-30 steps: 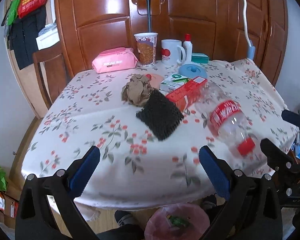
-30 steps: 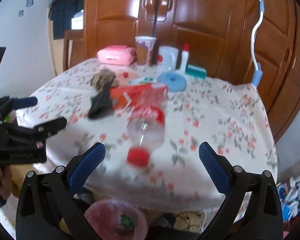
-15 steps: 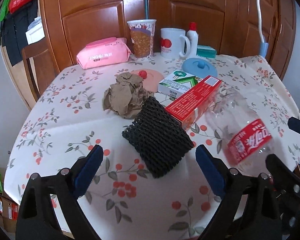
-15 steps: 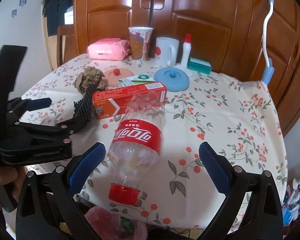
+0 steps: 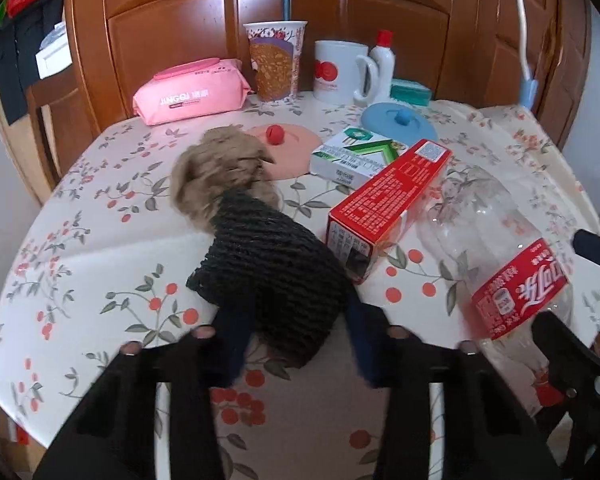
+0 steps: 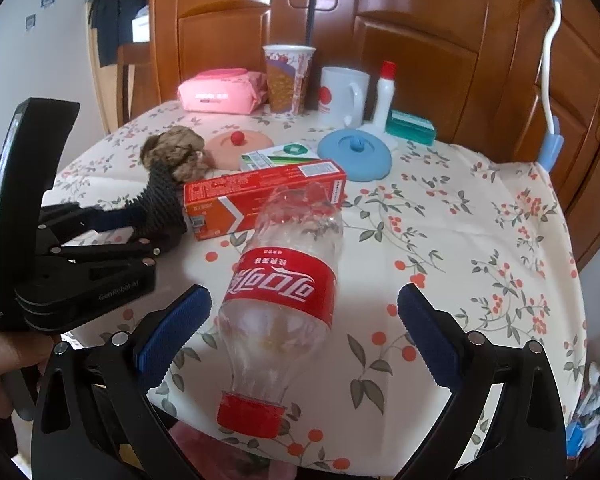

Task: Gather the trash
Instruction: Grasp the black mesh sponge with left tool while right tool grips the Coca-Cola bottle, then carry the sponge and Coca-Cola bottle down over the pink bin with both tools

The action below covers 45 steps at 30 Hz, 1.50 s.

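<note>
— Left gripper (image 5: 292, 336): jaws just closing, pads pinching the near end of the black foam net (image 5: 268, 276). Why there?
— Softest, nearest scrap; crumpled paper (image 5: 220, 168) just beyond it, red carton (image 5: 384, 196) right of it.
— Right gripper (image 6: 296, 332)?
— Spread wide, straddling the empty bottle (image 6: 284, 288), neck toward the tongs, untouched; probably next.

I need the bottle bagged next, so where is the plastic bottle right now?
In the right wrist view the plastic bottle lies on its side between the open right gripper fingers, red cap toward the table's near edge, base against the red box.
</note>
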Motion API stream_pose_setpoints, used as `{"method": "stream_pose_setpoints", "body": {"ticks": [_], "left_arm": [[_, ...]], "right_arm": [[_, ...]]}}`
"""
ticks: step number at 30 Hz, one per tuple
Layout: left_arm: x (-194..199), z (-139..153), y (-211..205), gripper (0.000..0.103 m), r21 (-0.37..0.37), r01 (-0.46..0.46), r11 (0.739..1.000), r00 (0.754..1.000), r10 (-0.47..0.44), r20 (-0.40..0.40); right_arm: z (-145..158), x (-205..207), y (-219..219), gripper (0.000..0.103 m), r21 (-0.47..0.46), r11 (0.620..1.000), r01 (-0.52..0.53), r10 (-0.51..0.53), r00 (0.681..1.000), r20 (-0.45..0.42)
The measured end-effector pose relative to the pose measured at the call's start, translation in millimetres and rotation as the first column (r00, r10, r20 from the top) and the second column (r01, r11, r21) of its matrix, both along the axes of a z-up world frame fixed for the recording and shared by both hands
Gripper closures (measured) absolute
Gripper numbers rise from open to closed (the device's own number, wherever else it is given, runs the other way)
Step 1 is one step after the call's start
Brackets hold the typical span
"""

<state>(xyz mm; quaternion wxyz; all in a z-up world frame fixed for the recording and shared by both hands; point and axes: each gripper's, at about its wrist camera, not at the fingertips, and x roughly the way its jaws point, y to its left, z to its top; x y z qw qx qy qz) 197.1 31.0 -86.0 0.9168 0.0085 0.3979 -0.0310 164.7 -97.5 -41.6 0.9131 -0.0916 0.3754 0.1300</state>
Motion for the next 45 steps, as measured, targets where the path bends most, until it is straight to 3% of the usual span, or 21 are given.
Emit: {"method": "stream_pose_setpoints", "body": {"ticks": [1, 4, 17, 22, 26, 36, 45], "left_arm": [[-1, 0, 2, 0.075, -0.013, 0.003, 1.000, 1.000, -0.003, 0.006], [-7, 1, 6, 0.080, -0.051, 0.020, 0.999, 1.000, -0.019, 0.010], [-40, 9, 8, 0.083, -0.078, 0.052, 0.996, 0.998, -0.049, 0.045], [-47, 8, 6, 0.083, -0.071, 0.059, 0.996, 0.997, -0.056, 0.050], [-48, 5, 6, 0.083, -0.073, 0.067, 0.995, 0.997, -0.064, 0.045], [-55, 8, 7, 0.083, -0.080, 0.073, 0.994, 0.996, -0.068, 0.061], [-91, 22, -4, 0.083, -0.066, 0.113, 0.991, 0.991, -0.107, 0.085]], "right_arm": [[0, 1, 0, 0.006, 0.003, 1.000, -0.002, 0.002, 1.000, -0.002], [-1, 6, 3, 0.006, 0.000, 1.000, 0.000, 0.000, 1.000, -0.011], [-16, 28, 13, 0.006, -0.002, 1.000, 0.023, -0.023, 0.998, -0.066], [-18, 32, 11, 0.018, 0.021, 0.999, 0.028, -0.027, 0.996, -0.081], [-23, 35, 12, 0.036, 0.025, 0.999, 0.023, -0.020, 0.994, -0.105], [-10, 14, 0, 0.036, 0.066, 0.998, -0.001, 0.005, 0.998, -0.058], [9, -39, -6, 0.036, 0.114, 0.992, -0.048, 0.051, 0.999, -0.021]]}}
